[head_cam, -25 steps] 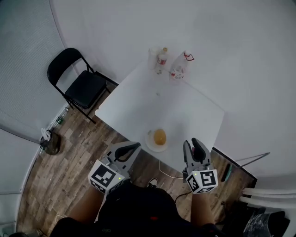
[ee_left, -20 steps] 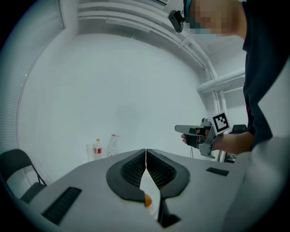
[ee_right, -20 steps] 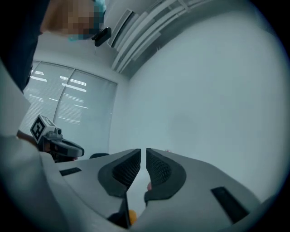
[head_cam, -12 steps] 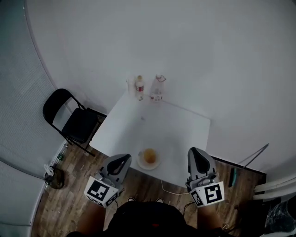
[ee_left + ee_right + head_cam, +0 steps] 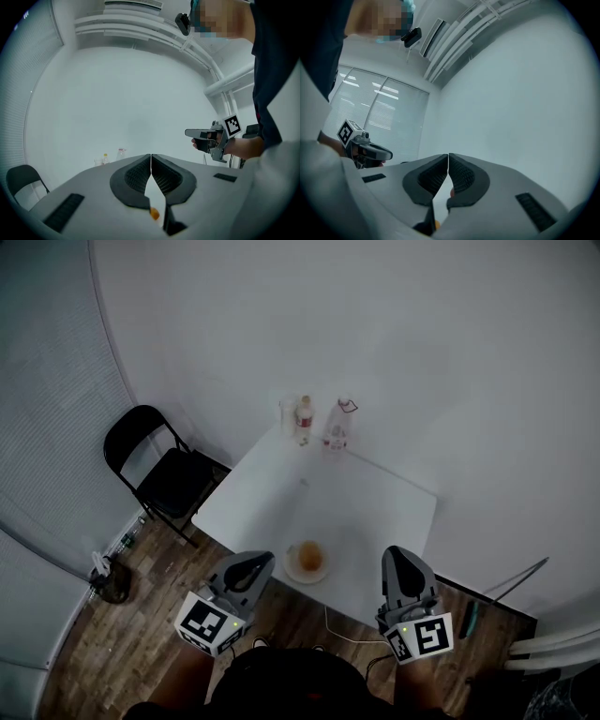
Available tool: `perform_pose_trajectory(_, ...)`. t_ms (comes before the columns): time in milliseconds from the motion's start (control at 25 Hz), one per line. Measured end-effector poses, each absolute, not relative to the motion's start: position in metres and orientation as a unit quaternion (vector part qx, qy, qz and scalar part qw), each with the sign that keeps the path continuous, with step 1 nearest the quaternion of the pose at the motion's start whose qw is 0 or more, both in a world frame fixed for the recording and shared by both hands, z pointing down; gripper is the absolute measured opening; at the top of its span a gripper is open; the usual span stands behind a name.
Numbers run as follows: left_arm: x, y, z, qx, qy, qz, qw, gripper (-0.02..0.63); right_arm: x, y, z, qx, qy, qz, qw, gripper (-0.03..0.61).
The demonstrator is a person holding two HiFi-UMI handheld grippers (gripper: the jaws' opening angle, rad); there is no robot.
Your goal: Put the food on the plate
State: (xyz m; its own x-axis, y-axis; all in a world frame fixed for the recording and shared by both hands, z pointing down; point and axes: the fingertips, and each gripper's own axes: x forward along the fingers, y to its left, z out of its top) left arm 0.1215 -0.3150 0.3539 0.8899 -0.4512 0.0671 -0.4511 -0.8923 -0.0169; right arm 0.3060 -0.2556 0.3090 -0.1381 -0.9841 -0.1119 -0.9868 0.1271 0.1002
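An orange piece of food (image 5: 308, 556) lies on a small white plate (image 5: 294, 572) near the front edge of the white table (image 5: 366, 502). Both grippers hang in the air in front of that edge, pointing towards the table. My left gripper (image 5: 263, 560) is left of the plate, its jaws shut with nothing between them. My right gripper (image 5: 394, 554) is to the plate's right, jaws also shut and empty. In the left gripper view the food (image 5: 153, 214) shows as an orange spot below the shut left gripper (image 5: 151, 156). The right gripper (image 5: 448, 155) looks mostly at the wall.
Two bottles (image 5: 303, 419) (image 5: 337, 427) and a clear cup (image 5: 287, 415) stand at the table's far corner. A black folding chair (image 5: 159, 470) stands left of the table on the wooden floor. A white cable (image 5: 337, 626) runs on the floor under the front edge.
The right gripper's jaws have gone from apart to shut. Both grippers have drawn back from the plate and table edge, and the head view has shifted.
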Motion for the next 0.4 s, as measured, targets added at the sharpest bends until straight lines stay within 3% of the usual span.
perform_pose_trajectory(400,0.1209,-0.3116,0.3599,-0.971,0.237,-0.034,0.003,0.023,0.3019,-0.2534,0.3122,-0.648,0.758,0.076,0.007,0.026)
